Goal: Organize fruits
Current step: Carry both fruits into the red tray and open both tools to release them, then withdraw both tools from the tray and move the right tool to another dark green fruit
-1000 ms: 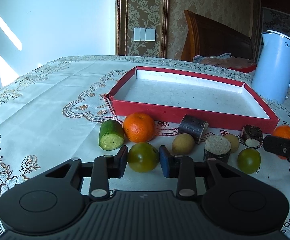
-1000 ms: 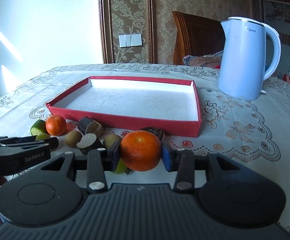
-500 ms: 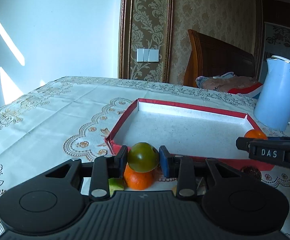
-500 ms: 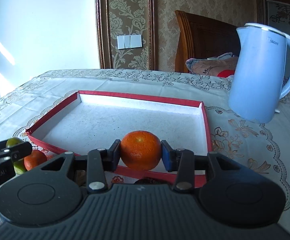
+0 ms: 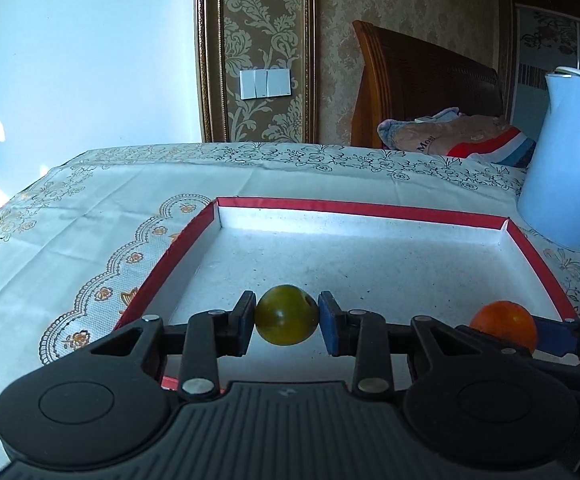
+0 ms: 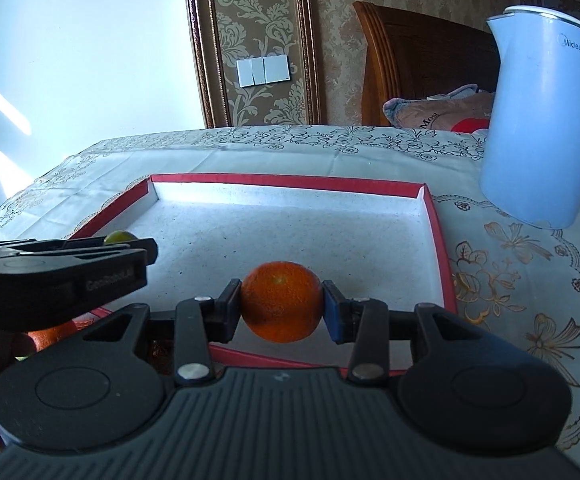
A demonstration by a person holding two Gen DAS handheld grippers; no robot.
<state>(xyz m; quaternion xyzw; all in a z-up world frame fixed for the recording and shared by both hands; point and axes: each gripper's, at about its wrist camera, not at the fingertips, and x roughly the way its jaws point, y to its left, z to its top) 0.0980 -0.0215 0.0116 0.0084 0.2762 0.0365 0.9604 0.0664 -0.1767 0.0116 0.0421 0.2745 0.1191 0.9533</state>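
My left gripper (image 5: 286, 316) is shut on a round green fruit (image 5: 286, 315) and holds it over the near left part of the red tray (image 5: 353, 208), whose white floor is bare. In the right wrist view my right gripper (image 6: 282, 307) is shut on an orange (image 6: 282, 307) above the tray's (image 6: 290, 179) near edge. From the left wrist view the same orange (image 5: 503, 326) shows at the right, in the right gripper's fingers (image 5: 553, 334). The left gripper (image 6: 142, 246) with its green fruit (image 6: 120, 236) appears at the left of the right wrist view.
A pale blue kettle (image 6: 541, 120) stands on the tablecloth to the right of the tray. Another orange (image 6: 52, 334) lies on the table below the left gripper's body. Behind the table are a wooden chair back (image 5: 421, 100) and a folded cloth (image 5: 449, 132).
Both grippers have lifted their fruits off the table and carried them forward over the red tray. The row of fruits on the cloth has dropped out of the left wrist view.
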